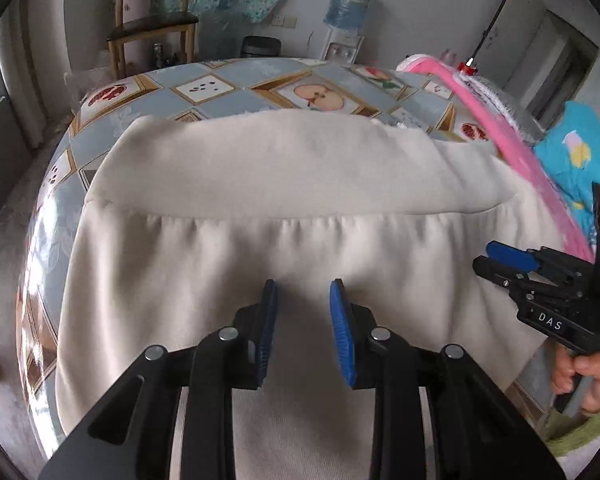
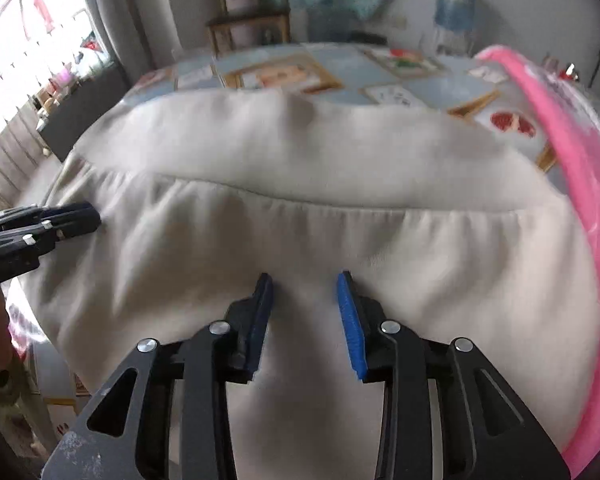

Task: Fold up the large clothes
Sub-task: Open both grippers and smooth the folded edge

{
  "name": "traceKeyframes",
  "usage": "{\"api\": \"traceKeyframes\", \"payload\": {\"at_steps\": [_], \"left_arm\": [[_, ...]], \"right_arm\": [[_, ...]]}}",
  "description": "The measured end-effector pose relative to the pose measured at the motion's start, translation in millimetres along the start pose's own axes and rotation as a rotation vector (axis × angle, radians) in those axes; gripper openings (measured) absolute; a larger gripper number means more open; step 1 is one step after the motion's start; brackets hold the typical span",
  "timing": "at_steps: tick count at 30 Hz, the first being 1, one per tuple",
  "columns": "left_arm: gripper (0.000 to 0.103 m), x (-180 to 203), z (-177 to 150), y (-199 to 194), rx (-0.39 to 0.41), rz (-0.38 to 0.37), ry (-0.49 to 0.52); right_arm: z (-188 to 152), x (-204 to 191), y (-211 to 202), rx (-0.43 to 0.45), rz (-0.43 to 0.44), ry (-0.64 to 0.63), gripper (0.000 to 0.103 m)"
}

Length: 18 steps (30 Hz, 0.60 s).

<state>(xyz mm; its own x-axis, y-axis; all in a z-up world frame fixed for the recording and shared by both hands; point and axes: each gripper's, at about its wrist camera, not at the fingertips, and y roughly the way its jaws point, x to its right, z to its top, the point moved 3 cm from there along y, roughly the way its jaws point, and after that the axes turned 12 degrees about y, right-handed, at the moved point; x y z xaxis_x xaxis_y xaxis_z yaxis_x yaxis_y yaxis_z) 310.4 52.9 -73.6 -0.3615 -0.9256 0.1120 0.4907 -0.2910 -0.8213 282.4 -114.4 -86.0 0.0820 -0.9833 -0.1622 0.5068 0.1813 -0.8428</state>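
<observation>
- left wrist view: your left gripper [image 1: 303, 292] hangs over the cream garment [image 1: 260, 184], its blue pads apart with bare cloth showing in the gap, nothing pinched.
- the garment lies spread on the table [image 1: 220, 88] with the fruit-print cover, near part draping over the table's front edge toward you.
- a smooth wide band runs across the far part, folded flat; below its seam the cloth is gathered in small pleats, then falls in soft vertical folds.
- your right gripper [image 1: 485, 256] comes in from the right edge, low over the cloth's right side; your hand [image 1: 580, 380] is on its handle. from here you cannot tell how far its jaws stand.
- a pink strip [image 1: 500, 120] curves along the garment's right side.
- right wrist view (blurred): your right gripper [image 2: 305, 286] has its pads parted over the same cream cloth, nothing clamped between them.
- band, seam and pleats look the same; the far edge of the band bulges up a little.
- your left gripper [image 2: 94, 216] pokes in at the left, tips at the garment's left edge by the seam.
</observation>
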Motion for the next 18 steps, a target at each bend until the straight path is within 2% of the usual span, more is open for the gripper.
{"api": "traceKeyframes", "payload": {"at_steps": [2, 5, 8, 9, 11, 13, 15, 18], "left_arm": [[0.026, -5.4, 5.2, -8.9, 0.038, 0.002, -0.004], [0.027, -25.2, 14.9, -18.6, 0.094, 0.014, -0.055], [0.036, -53.6, 21.1, -11.2, 0.077, 0.066, -0.138], [0.037, -63.7, 19.9, -4.2, 0.051, 0.087, -0.166], [0.037, -76.3, 15.9, 8.7, 0.007, 0.055, -0.214], [0.037, -76.9, 14.7, 2.1, 0.024, 0.060, -0.217], [0.037, -70.1, 13.2, -11.8, 0.041, 0.087, -0.191], [0.040, -49.1, 3.7, -41.1, 0.085, 0.058, -0.137]], "right_arm": [[9.5, 14.7, -12.4, 0.028, 0.011, 0.046, 0.035], [25.1, 50.0, -17.7, 0.069, -0.018, 0.139, 0.037], [37.7, 92.4, -6.5, 0.077, -0.088, 0.241, 0.039], [37.0, 102.5, 1.4, 0.053, -0.071, 0.271, 0.039], [35.6, 106.8, 5.6, 0.037, -0.037, 0.290, 0.039], [33.4, 99.6, -3.1, 0.035, -0.066, 0.258, 0.039], [25.6, 90.8, -22.1, 0.058, -0.064, 0.255, 0.058], [3.5, 74.8, -57.7, 0.109, -0.043, 0.213, 0.077]]}}
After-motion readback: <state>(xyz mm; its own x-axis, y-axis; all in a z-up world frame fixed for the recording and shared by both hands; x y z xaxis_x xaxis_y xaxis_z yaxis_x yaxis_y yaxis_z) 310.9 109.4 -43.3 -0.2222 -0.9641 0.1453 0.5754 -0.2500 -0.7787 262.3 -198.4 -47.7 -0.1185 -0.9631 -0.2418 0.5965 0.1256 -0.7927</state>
